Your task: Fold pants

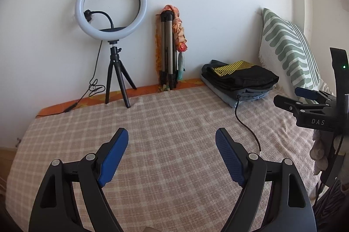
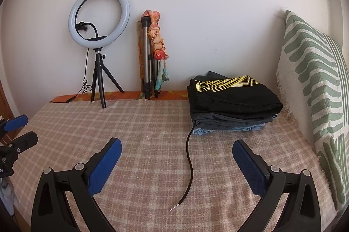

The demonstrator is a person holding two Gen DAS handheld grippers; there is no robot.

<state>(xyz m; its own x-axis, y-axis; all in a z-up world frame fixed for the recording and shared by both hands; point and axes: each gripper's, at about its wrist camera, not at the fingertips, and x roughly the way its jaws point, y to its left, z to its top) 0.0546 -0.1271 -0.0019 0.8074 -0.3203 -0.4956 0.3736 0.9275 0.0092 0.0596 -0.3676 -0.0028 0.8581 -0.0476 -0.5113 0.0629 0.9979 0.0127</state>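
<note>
left wrist view: the left gripper (image 1: 171, 138) hovered with its blue-padded jaws spread wide, empty, above the pink-and-cream checked blanket (image 1: 152, 122). the stack of folded pants, black pair with yellow lattice band uppermost (image 1: 240, 77), lay at the far right near the green-striped white cushion (image 1: 288, 46). a thin black drawstring (image 1: 246, 122) trailed from the stack.

right wrist view: the right gripper (image 2: 176, 144) was likewise wide apart, holding nothing. the stack (image 2: 233, 103) lay ahead and to the right. judged soft, light and limp; best pinched at a waistband or hem edge.
</note>
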